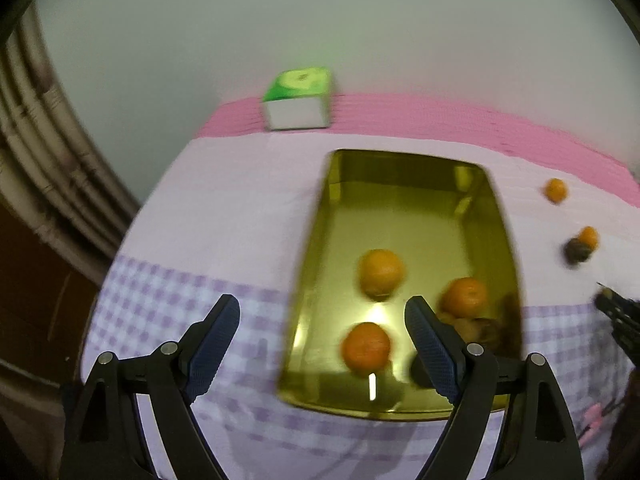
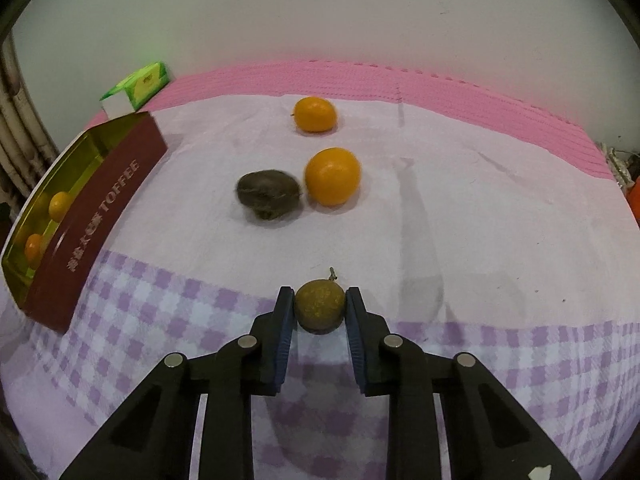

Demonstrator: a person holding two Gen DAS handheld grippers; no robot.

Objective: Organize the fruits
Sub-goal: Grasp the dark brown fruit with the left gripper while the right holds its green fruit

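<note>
My left gripper (image 1: 322, 312) is open and empty, above the near end of a gold toffee tin (image 1: 320, 216) that holds three oranges (image 1: 380, 272). The tin also shows in the right wrist view (image 2: 108, 204), at the left, with red sides. My right gripper (image 2: 320, 304) is shut on a small brown-green passion fruit (image 2: 320, 306), above the checked cloth. Ahead of it on the cloth lie a dark wrinkled passion fruit (image 2: 268, 194) and two oranges (image 2: 332, 176), (image 2: 315, 114). The left wrist view is blurred.
A green and white tissue box (image 1: 298, 98) stands at the back on the pink mat; it also shows in the right wrist view (image 2: 136, 88). The table has a lilac checked cloth (image 2: 160, 308). A wall is behind. Pipes run down the left side.
</note>
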